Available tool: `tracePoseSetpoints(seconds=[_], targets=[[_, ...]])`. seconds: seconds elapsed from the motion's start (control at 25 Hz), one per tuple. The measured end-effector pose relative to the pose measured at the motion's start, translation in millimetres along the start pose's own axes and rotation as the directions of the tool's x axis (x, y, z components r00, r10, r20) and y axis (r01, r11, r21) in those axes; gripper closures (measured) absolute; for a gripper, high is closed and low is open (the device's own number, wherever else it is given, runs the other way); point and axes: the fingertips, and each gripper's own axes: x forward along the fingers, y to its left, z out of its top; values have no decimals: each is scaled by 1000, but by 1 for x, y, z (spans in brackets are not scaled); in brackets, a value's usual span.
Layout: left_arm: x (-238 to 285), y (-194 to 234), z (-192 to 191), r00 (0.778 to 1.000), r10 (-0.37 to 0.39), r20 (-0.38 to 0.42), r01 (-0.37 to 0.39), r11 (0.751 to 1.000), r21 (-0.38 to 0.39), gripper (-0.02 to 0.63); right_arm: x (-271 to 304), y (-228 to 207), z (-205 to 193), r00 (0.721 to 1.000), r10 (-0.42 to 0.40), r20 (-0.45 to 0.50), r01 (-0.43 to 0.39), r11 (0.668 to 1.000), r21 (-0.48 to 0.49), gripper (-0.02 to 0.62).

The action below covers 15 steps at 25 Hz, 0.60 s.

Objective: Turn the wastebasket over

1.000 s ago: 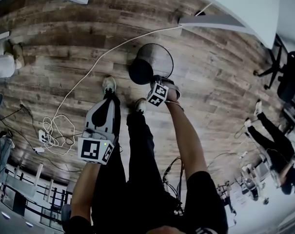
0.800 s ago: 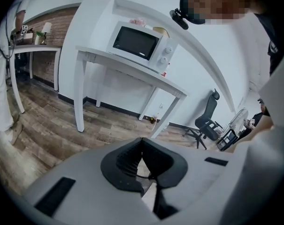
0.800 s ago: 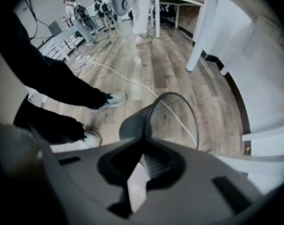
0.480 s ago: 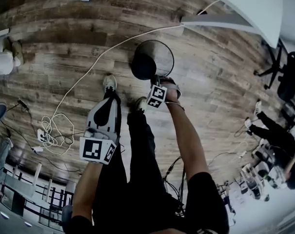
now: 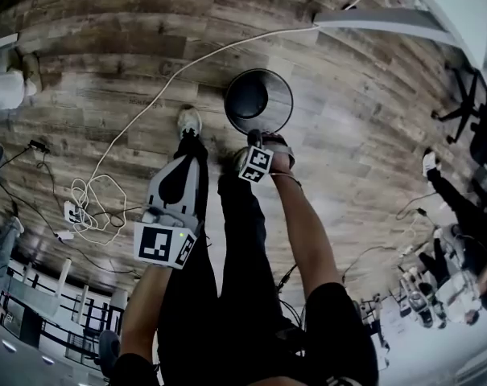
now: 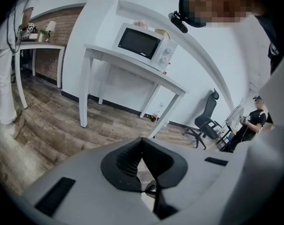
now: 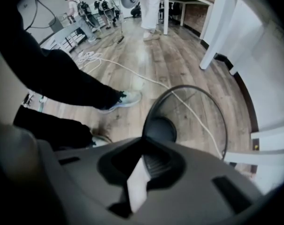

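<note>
The wastebasket [image 5: 259,101] is a black wire-mesh bin that stands mouth up on the wood floor, just ahead of the person's feet. Through its mesh wall [image 7: 193,121] I see the dark round bottom and the floor. My right gripper [image 5: 256,140] points down at the bin's near rim, and its jaws [image 7: 142,146] are shut on that rim. My left gripper [image 5: 187,161] hangs lower left over the person's leg, away from the bin. Its jaws [image 6: 142,140] meet at the tips with nothing between them.
A white cable [image 5: 146,107] runs across the floor past the bin to a coil [image 5: 86,215] at the left. White table legs [image 5: 388,26] stand behind the bin. A shoe [image 5: 189,123] is beside it. An office chair [image 5: 472,103] and other people are at the right.
The bin has swung from a tilt, bottom offset to the left, to upright with its bottom centred in the rim. It and the right gripper shifted forward. The left gripper barely moved.
</note>
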Motion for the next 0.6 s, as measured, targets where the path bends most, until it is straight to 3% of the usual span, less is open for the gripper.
tracePoseSetpoints(seconds=[0.6], targets=[[-21,1,-41,1000,2,3,-2,1000,1,572,38,53,1,1000,22,3,-22,999,35,541]])
